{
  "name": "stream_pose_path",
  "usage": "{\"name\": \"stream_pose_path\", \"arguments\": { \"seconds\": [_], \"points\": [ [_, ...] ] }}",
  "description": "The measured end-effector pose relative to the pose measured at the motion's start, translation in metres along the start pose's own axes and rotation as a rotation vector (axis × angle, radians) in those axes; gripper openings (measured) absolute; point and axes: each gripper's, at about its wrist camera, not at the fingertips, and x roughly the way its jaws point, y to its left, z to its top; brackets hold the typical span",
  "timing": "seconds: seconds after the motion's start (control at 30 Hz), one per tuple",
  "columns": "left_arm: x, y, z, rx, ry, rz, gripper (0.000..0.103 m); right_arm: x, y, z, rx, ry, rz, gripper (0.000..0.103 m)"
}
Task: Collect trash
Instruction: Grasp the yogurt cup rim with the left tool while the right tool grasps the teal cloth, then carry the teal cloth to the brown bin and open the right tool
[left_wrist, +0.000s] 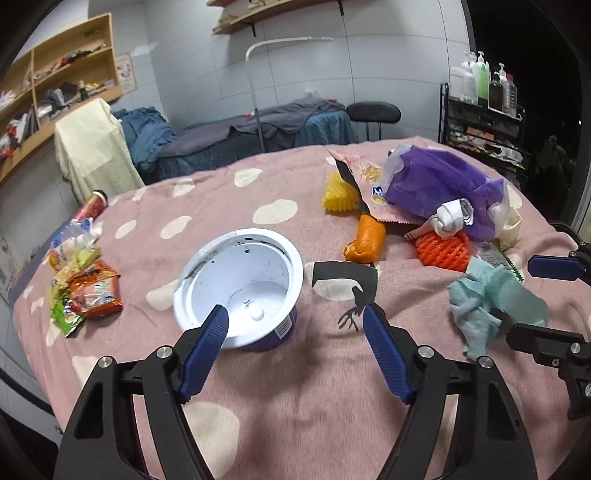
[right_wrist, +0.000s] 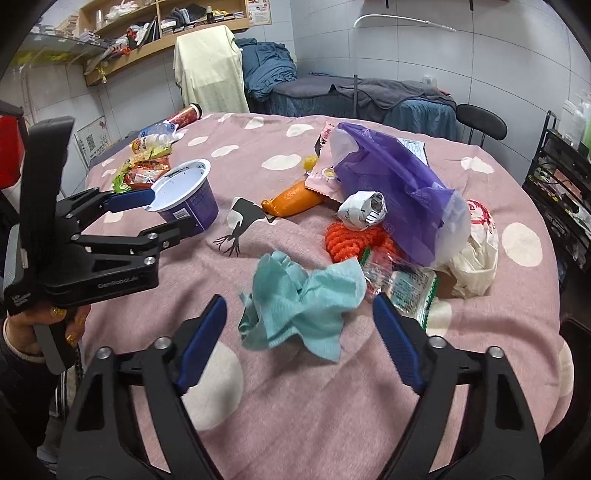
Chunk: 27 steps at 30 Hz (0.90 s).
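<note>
Two pairs of tongs work a pink, spotted cloth over a round surface (right_wrist: 332, 424) strewn with rubbish. The left tongs (left_wrist: 295, 325) stand wide, with one blue finger inside the rim of an empty white-and-purple tub (left_wrist: 240, 288) and the other out in the clear at 3 o'clock of it; nothing is gripped yet. The right tongs (right_wrist: 299, 317), also wide, bracket a crumpled teal tissue (right_wrist: 303, 299) that lies loose between the fingers, apparently untouched.

To take the tub cleanly, the outer finger should probably come in against the wall while the inner one stays hooked over the rim, pinching the wall and not spanning the whole mouth. The tissue is soft and springy; a low, centred bite on its thickest fold looks safest, since a high one may catch only a flap.

At 12 to 2 o'clock of the tissue wait an orange mesh sleeve (right_wrist: 354, 240), a purple bag (right_wrist: 399, 184) and a wad of paper (right_wrist: 364, 210); snack wrappers (left_wrist: 88, 291) sit at 9 o'clock of the tub.
</note>
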Motion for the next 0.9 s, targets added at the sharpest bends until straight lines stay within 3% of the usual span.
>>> {"name": "stream_pose_path", "arguments": {
  "seconds": [0.1,0.17,0.23,0.33,0.47,0.67,0.83,0.9],
  "points": [
    [0.017,0.004,0.004,0.003,0.057,-0.001,0.062,0.01,0.005,0.004,-0.025,0.025,0.003,0.059],
    [0.023,0.004,0.004,0.01,0.077,-0.006,0.056,0.015,0.007,0.004,-0.034,0.041,0.003,0.04],
    [0.027,0.005,0.003,0.002,0.093,-0.013,0.038,0.019,0.007,0.004,-0.033,0.05,0.016,0.03],
    [0.031,0.004,-0.001,-0.02,0.118,-0.03,0.019,0.018,0.005,0.003,-0.021,0.046,0.033,0.015],
    [0.024,-0.001,-0.005,-0.019,0.097,-0.015,0.015,0.008,0.001,0.001,-0.005,0.006,0.041,0.013],
    [0.002,0.006,-0.007,-0.103,0.039,-0.036,0.009,-0.01,-0.006,-0.002,0.036,-0.053,0.049,0.012],
    [-0.023,0.014,-0.011,-0.218,-0.021,-0.136,0.008,-0.031,-0.01,-0.008,0.036,-0.113,0.004,0.012],
    [-0.03,0.012,-0.012,-0.221,-0.041,-0.137,0.008,-0.038,-0.013,-0.012,0.051,-0.126,0.004,0.012]
  ]
}}
